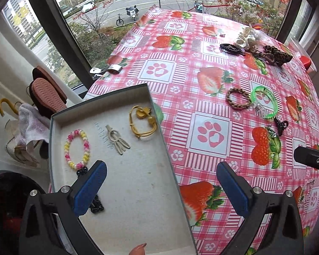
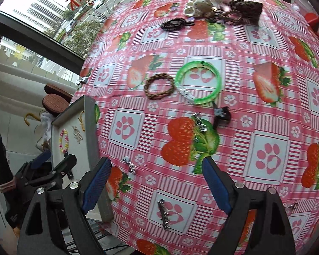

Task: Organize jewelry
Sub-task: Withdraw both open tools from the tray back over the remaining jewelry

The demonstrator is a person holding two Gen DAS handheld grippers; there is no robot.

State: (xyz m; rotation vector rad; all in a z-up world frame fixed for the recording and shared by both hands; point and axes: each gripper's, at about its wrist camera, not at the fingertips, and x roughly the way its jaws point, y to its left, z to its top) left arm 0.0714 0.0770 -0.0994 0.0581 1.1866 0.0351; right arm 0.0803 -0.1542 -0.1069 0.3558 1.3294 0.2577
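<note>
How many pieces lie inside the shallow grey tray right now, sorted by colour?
Pink, yellow and white: 1, the spiral coil hair tie
Beige: 1, the plastic hair clip
Mustard yellow: 1, the cord hair tie
Black: 1, the beaded piece, partly hidden
Total: 4 in the shallow grey tray

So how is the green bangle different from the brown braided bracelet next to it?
The green bangle is a smooth, glossy, translucent ring with a clear sparkly section; the brown braided bracelet is matte, woven cord all the way round. The green bangle is the larger loop, the brown braided bracelet the smaller. Both lie flat on the tablecloth, side by side, outside the tray.
</note>
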